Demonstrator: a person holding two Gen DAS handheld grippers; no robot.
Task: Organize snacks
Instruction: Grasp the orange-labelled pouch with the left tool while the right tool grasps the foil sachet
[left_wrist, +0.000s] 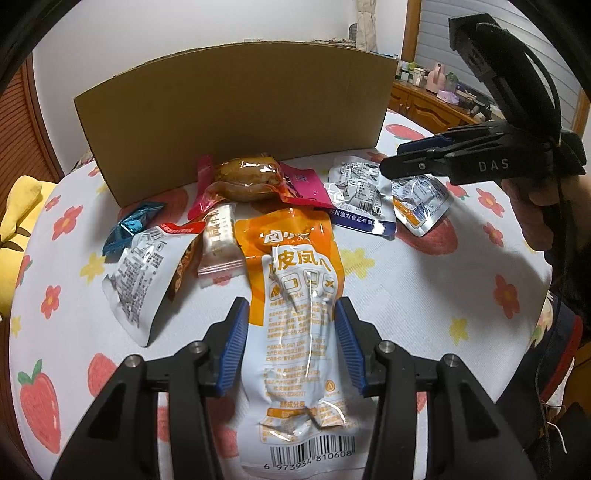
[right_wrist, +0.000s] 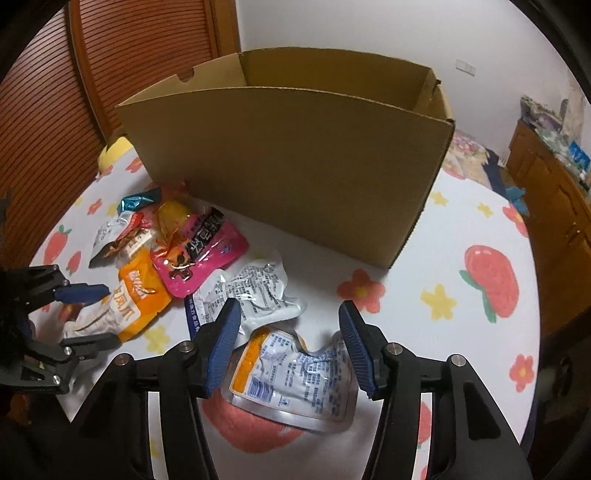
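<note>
Several snack packets lie on the table before an open cardboard box (left_wrist: 236, 122), which also shows in the right wrist view (right_wrist: 295, 166). My left gripper (left_wrist: 291, 317) is open, its blue pads either side of an orange and white packet (left_wrist: 299, 295); that packet also shows in the right wrist view (right_wrist: 133, 295). My right gripper (right_wrist: 288, 325) is open, its fingers straddling a silver and orange packet (right_wrist: 295, 376) without pinching it. That gripper appears at the right of the left wrist view (left_wrist: 406, 157), above the same packet (left_wrist: 421, 206).
A pink packet (right_wrist: 203, 254), a silver and blue packet (right_wrist: 255, 291), a white and red packet (left_wrist: 144, 273), a blue wrapped sweet (left_wrist: 133, 225) and a small pale bar (left_wrist: 219, 243) lie on the strawberry-print tablecloth (right_wrist: 461, 314). A wooden cabinet (right_wrist: 554, 206) stands at the right.
</note>
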